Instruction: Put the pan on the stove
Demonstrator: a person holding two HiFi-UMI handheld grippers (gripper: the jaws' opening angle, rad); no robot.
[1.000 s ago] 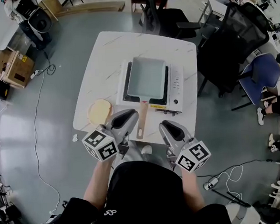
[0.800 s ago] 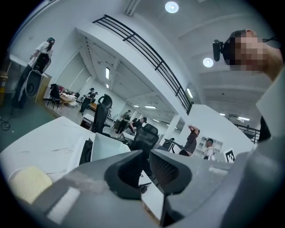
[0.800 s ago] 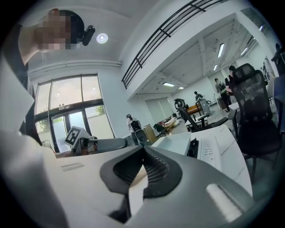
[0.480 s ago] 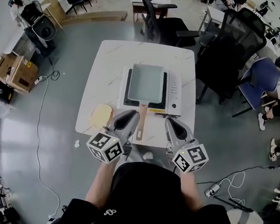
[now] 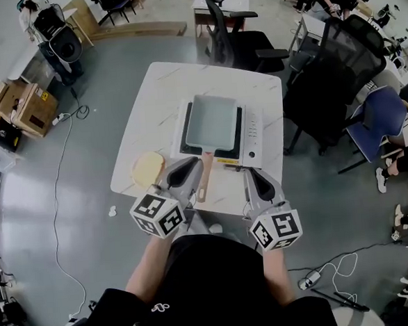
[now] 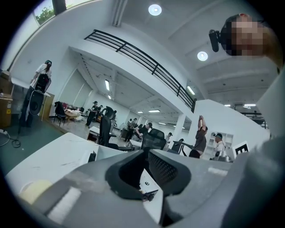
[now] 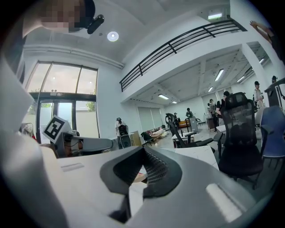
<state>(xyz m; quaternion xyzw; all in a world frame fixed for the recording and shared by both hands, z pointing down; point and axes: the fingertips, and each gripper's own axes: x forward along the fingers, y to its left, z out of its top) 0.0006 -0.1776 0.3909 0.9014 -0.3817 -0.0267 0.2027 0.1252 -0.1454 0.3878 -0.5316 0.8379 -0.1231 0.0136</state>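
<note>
White marble table point(image 5: 158, 103) — pale yellow round disc point(image 5: 147, 168) lies at its near-left edge. Left gripper point(image 5: 190, 165): jaws tip to tip, nothing between them, just left of the wooden handle point(image 5: 205, 176). Grey rectangular pan point(image 5: 211, 122) sits on the white portable stove point(image 5: 255, 136), handle pointing near. Right gripper point(image 5: 251, 173) — jaws pressed together, empty, near the stove's near-right corner.

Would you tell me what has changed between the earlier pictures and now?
The right gripper has just closed its jaws on nothing and rolled slightly. The left gripper hardly moved. The pan stays on the stove, and the bread stays on the table.
</note>
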